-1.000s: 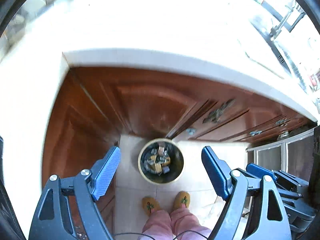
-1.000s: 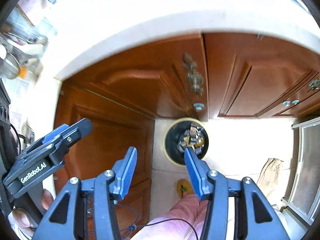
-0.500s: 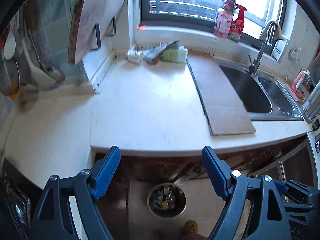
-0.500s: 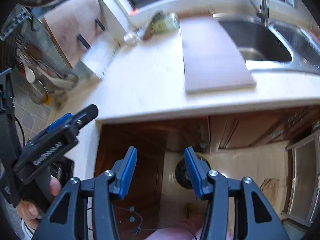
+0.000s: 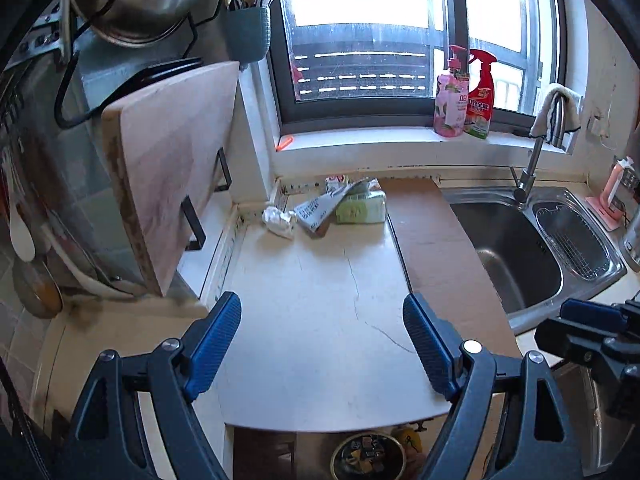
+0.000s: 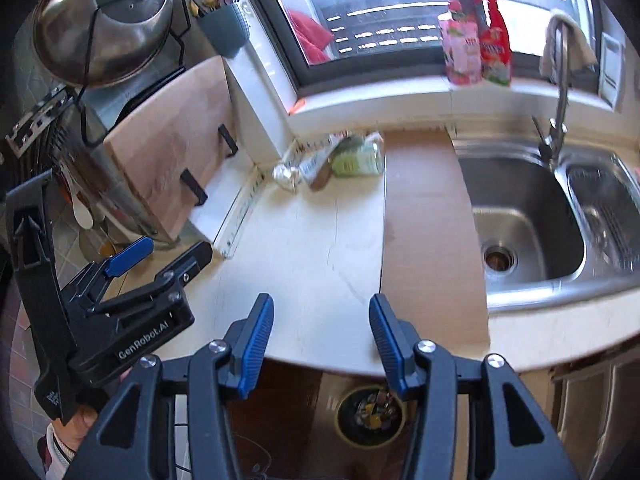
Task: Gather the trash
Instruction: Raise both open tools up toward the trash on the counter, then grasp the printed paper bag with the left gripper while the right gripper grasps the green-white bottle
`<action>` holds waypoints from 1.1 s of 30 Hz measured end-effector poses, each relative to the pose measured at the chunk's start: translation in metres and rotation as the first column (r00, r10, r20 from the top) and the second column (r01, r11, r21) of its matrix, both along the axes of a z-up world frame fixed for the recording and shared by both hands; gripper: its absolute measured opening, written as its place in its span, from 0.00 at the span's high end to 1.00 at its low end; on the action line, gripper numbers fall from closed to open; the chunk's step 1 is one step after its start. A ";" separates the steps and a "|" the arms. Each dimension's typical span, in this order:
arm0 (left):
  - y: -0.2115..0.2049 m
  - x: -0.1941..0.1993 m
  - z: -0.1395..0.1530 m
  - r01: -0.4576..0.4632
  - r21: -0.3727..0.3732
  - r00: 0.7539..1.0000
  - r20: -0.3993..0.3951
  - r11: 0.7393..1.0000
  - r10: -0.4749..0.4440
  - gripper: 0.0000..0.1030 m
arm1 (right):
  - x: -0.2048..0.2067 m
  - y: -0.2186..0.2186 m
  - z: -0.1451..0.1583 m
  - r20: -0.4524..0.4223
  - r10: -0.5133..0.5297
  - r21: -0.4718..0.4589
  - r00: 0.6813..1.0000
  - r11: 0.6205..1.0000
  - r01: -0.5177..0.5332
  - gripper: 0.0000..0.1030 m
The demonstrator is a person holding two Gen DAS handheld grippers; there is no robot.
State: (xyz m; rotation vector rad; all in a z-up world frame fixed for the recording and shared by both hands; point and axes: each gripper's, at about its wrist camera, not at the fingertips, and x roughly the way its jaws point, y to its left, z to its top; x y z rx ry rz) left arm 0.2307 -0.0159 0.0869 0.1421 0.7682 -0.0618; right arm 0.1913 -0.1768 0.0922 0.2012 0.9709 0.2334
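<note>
Trash lies in a small heap at the back of the white counter (image 5: 320, 304): a crumpled white wrapper (image 5: 278, 220), a printed grey packet (image 5: 320, 208) and a pale green pack (image 5: 360, 206). The same heap shows in the right wrist view, with the wrapper (image 6: 286, 174) and green pack (image 6: 358, 160). A round bin (image 5: 370, 456) (image 6: 370, 414) with scraps inside stands on the floor below the counter's edge. My left gripper (image 5: 322, 344) hangs open above the counter's front, nothing between its fingers. My right gripper (image 6: 322, 338) is also open and holds nothing.
A brown board (image 5: 436, 264) lies beside the steel sink (image 5: 520, 248) with its tap (image 5: 532, 168). A wooden cutting board (image 5: 168, 168) leans in a rack at left. Two spray bottles (image 5: 466, 92) stand on the window sill. Brown cabinet doors (image 6: 276, 412) sit under the counter.
Both grippers have risen from over the floor bin to above counter height and tilted up. The view went from cabinet doors and bin to the counter, sink and window. The jaws kept their widths.
</note>
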 end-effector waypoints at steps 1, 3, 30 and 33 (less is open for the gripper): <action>-0.004 0.013 0.003 -0.004 0.016 1.000 0.005 1.000 0.004 0.21 | 0.016 -0.003 0.005 0.004 0.011 -0.007 1.000 1.000 -0.011 0.51; -0.013 0.040 0.008 -0.009 0.039 1.000 0.013 0.999 0.009 0.21 | 0.047 -0.008 0.012 0.008 0.031 -0.018 0.999 0.999 -0.031 0.51; -0.052 0.364 -0.187 -0.077 0.133 0.923 -0.365 0.988 0.121 0.27 | 0.394 -0.034 -0.141 -0.253 0.240 -0.013 0.937 0.968 -0.251 0.51; -0.049 0.376 -0.199 -0.079 0.119 0.920 -0.373 0.990 0.118 0.31 | 0.405 -0.033 -0.154 -0.270 0.246 0.006 0.931 0.967 -0.254 0.51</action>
